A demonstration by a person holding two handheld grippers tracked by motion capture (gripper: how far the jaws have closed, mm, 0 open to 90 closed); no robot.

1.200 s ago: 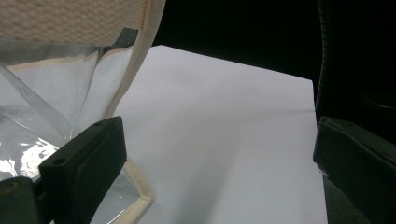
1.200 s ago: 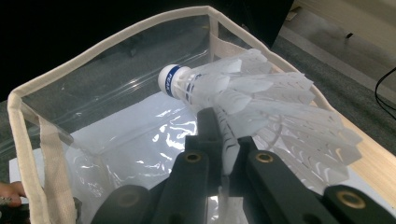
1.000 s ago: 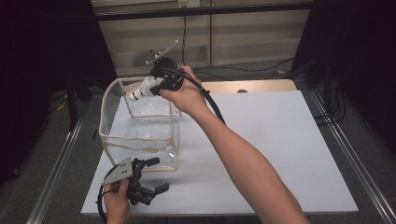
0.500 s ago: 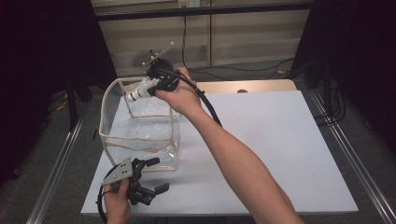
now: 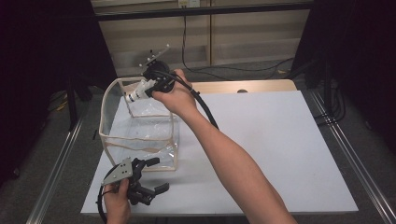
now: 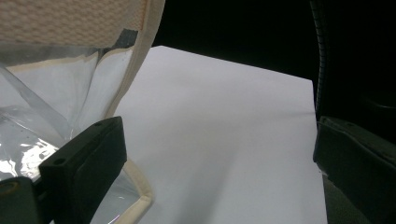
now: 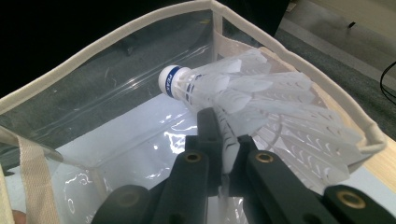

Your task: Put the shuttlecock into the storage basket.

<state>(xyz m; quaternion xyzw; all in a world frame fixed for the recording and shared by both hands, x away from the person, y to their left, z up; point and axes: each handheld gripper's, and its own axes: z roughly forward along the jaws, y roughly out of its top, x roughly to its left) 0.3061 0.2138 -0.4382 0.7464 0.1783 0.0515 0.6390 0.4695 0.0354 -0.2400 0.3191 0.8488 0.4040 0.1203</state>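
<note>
white tabletop [image 5: 280, 140], dark room.

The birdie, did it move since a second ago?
No. The birdie, pinched in the right gripper, sits at the same spot over the clear bag's far rim.

I see a counter [image 5: 261, 84] with a pale wooden top, most of it covered by a large white sheet [image 5: 280, 149]. On that sheet, at its left side, stands a clear plastic bin [image 5: 140, 135] with beige fabric edging, upright, its open top facing up.
</note>
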